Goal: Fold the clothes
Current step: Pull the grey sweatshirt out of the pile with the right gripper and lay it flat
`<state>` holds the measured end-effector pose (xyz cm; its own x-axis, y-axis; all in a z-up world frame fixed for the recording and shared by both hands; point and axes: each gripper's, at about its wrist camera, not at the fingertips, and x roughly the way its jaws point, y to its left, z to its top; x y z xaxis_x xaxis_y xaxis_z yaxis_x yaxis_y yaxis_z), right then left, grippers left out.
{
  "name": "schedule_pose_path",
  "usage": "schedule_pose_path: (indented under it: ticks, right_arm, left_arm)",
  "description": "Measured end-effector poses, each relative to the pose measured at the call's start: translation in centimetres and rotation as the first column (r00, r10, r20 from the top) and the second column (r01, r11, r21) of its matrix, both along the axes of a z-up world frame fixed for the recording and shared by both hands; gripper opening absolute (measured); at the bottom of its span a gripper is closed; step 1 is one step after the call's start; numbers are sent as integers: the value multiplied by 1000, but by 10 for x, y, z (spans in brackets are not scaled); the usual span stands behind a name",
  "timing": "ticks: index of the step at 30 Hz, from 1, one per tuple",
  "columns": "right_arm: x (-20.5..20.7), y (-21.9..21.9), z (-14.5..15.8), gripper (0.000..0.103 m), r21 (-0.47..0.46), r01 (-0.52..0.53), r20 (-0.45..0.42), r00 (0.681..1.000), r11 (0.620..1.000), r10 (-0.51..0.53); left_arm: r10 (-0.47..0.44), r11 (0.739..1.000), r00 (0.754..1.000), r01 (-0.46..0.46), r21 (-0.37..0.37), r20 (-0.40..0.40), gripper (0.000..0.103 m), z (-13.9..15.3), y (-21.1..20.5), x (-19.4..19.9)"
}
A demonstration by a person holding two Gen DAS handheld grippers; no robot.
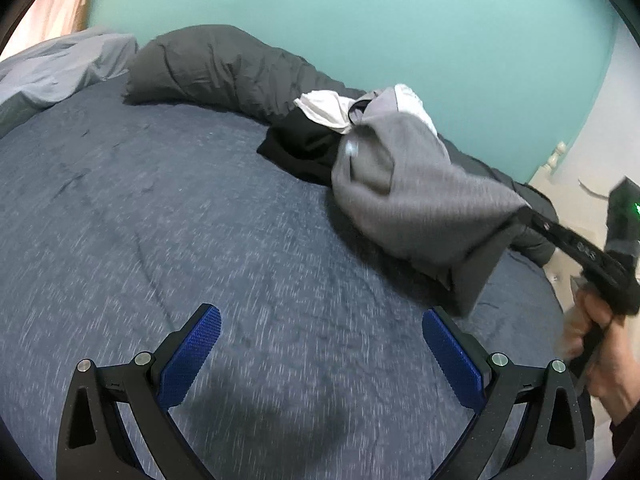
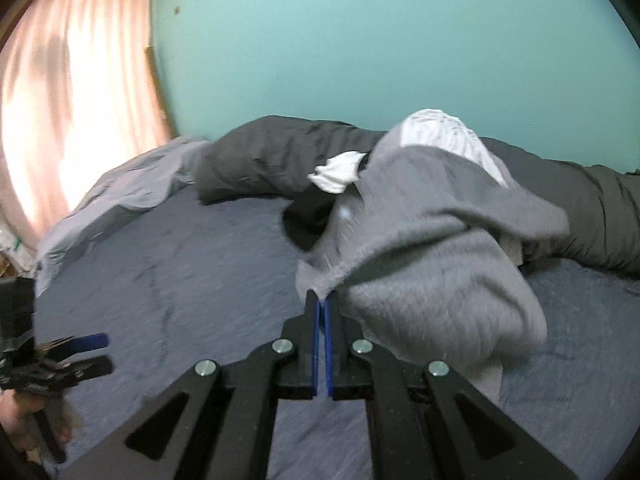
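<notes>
My right gripper point(image 2: 322, 300) has its blue pads pressed together, and pinched between the tips is an edge of the grey sweatshirt point(image 2: 432, 264). The cloth runs straight up out of the tips and balloons off to the right, lifted clear of the bedding near the pinch, blurred with motion. From the left wrist view I see the same thing side-on: the black fingers of that gripper reach in from the right edge, the grey fabric stretched taut from their tip back towards the pile, and the right hand point(image 1: 596, 332) wrapped round the handle below.

My left gripper point(image 1: 321, 354) is spread wide, both blue pads point(image 1: 192, 356) well apart with nothing between them, hanging over bare blue bedspread point(image 1: 160, 240). From the right wrist view it shows at the far left edge, low, well apart from the sweatshirt.

Further out, the sweatshirt's far end lies on the clothes pile: a black garment point(image 1: 300, 144) under it on the left, a white garment point(image 1: 326, 110) peeking out just behind. The pile sits against a rolled dark grey duvet point(image 1: 216, 68) running along the far side of the bed. A pale blue sheet point(image 1: 60, 68) is bunched at the far left, beside a pink curtain point(image 2: 72, 92). Behind everything, the teal wall point(image 2: 360, 40).
</notes>
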<state>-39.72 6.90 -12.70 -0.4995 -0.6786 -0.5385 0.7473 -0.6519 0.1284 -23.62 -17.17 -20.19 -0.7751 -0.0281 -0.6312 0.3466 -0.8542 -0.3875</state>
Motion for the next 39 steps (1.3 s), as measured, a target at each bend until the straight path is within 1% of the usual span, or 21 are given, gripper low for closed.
schedule_pose_path:
  ticks: [4, 7, 11, 14, 17, 19, 21, 22, 24, 27, 30, 33, 37, 39]
  right_arm:
    - [56, 14, 5, 2, -14, -32, 25, 999, 999, 32]
    - [98, 31, 17, 2, -34, -10, 55, 998, 999, 12]
    - [143, 52, 45, 2, -74, 22, 65, 998, 997, -17]
    - [173, 67, 68, 2, -110, 43, 71, 997, 993, -35]
    - [197, 71, 88, 2, -121, 33, 59, 998, 992, -26]
    - [210, 70, 93, 2, -109, 21, 61, 998, 994, -14]
    - [224, 67, 84, 2, -76, 0, 89, 996, 997, 7]
    - [229, 65, 73, 2, -53, -7, 105, 994, 999, 12]
    - [238, 62, 47, 2, -2, -17, 138, 990, 1000, 17]
    - [244, 69, -4, 2, 25, 2, 216, 976, 1000, -7]
    - [241, 70, -44, 2, 74, 12, 236, 971, 997, -29]
    - [235, 74, -80, 2, 110, 15, 246, 968, 994, -42]
    - [221, 81, -113, 3, 134, 18, 254, 966, 991, -51]
    - [217, 86, -124, 3, 158, 13, 250, 967, 987, -52]
  left_arm:
    - [10, 1000, 1000, -9, 21, -17, 103, 2, 9, 42]
    - [7, 1000, 1000, -6, 27, -28, 103, 8, 17, 72]
    - [-10, 998, 999, 12, 57, -33, 103, 19, 29, 113]
    - [-11, 998, 999, 13, 62, -38, 103, 27, 34, 137]
    - [-9, 998, 999, 12, 66, -41, 103, 32, 35, 157]
    - [-8, 997, 999, 11, 74, -39, 103, 33, 35, 167]
    - [-1, 997, 999, 4, 79, -38, 103, 32, 35, 175]
    - [2, 997, 999, 1, 82, -40, 103, 30, 36, 180]
    - [0, 996, 999, 4, 89, -38, 103, 25, 37, 185]
    - [-5, 995, 999, 8, 99, -33, 103, 12, 41, 186]
    - [5, 995, 1000, -3, 96, -24, 103, -4, 42, 182]
    - [9, 997, 1000, -7, 76, -17, 103, -20, 43, 173]
    - [18, 999, 1000, -18, 27, -6, 103, -39, 46, 158]
    - [11, 1000, 1000, -11, 2, 7, 103, -49, 48, 149]
